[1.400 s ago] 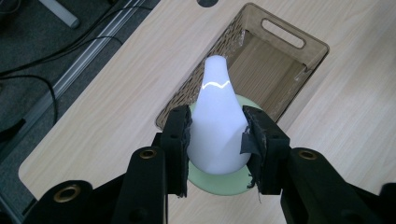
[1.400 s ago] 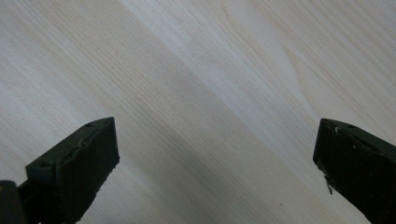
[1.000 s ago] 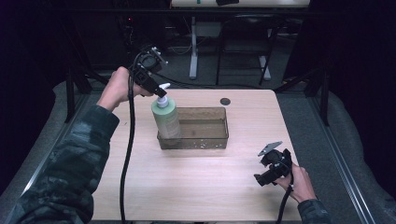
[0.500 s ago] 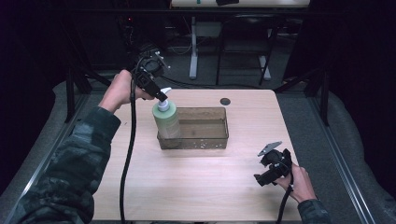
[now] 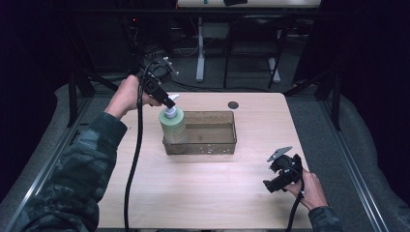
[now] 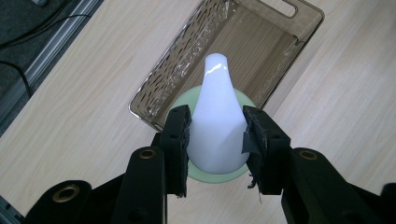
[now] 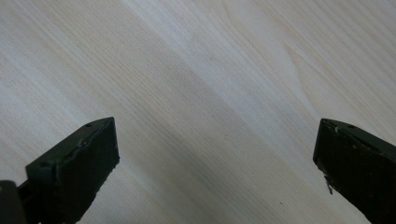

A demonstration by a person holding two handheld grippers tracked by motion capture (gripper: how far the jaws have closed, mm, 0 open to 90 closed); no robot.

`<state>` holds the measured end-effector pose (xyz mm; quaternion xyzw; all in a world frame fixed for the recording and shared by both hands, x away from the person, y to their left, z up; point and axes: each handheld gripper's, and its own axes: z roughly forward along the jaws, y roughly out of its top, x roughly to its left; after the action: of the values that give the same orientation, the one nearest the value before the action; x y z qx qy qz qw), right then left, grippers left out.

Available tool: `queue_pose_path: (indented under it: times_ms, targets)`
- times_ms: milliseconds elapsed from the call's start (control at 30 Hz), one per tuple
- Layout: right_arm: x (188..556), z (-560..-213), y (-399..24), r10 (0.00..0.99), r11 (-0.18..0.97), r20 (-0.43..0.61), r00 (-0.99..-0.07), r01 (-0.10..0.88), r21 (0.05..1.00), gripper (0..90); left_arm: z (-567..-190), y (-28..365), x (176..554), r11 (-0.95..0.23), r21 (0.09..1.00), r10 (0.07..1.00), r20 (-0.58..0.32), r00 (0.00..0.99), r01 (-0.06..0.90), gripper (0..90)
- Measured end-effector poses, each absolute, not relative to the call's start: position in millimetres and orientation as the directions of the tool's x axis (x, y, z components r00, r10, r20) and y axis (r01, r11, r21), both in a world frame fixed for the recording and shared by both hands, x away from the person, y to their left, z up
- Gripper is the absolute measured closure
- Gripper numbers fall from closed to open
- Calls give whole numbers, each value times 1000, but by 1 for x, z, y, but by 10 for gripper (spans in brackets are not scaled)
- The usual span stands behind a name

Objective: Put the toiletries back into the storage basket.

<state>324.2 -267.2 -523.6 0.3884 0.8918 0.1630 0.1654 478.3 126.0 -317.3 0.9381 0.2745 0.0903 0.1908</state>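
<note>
Pads of the left gripper [image 6: 215, 135] clamp the soap bottle's white pump head [image 6: 216, 126] above the bin [image 6: 280, 28]; right gripper [image 7: 215, 158] gapes over bare table [image 7: 210, 70].

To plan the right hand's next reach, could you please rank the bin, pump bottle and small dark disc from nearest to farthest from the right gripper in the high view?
From the right gripper:
1. Bin, mid-table, up-left.
2. Pump bottle, at the bin's left end, held by the left gripper.
3. Dark disc, by the far edge.
</note>
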Motion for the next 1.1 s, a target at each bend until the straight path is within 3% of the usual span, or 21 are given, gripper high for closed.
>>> queue_pose_path:
  times_ms: [300, 400, 533, 700, 1100]
  targets:
    - [324, -523, -267, 747, 644, -170, -642, 638, 421, 0, -315, 134, 475, -743, 469, 560, 46, 827, 477, 589]
    - [324, -523, -266, 748, 642, -166, -642, 639, 424, 0, -314, 136, 472, -727, 488, 571, 40, 820, 482, 526]
    - [324, -523, -267, 747, 645, -170, -643, 637, 422, 0, -312, 139, 465, -701, 533, 583, 47, 811, 474, 352]
    - [324, -523, -268, 745, 647, -175, -643, 635, 421, 0, -310, 145, 454, -686, 567, 582, 54, 811, 455, 201]
    - [324, -523, -268, 748, 644, -173, -641, 637, 424, 0, -332, 164, 426, -664, 599, 591, 53, 805, 448, 109]
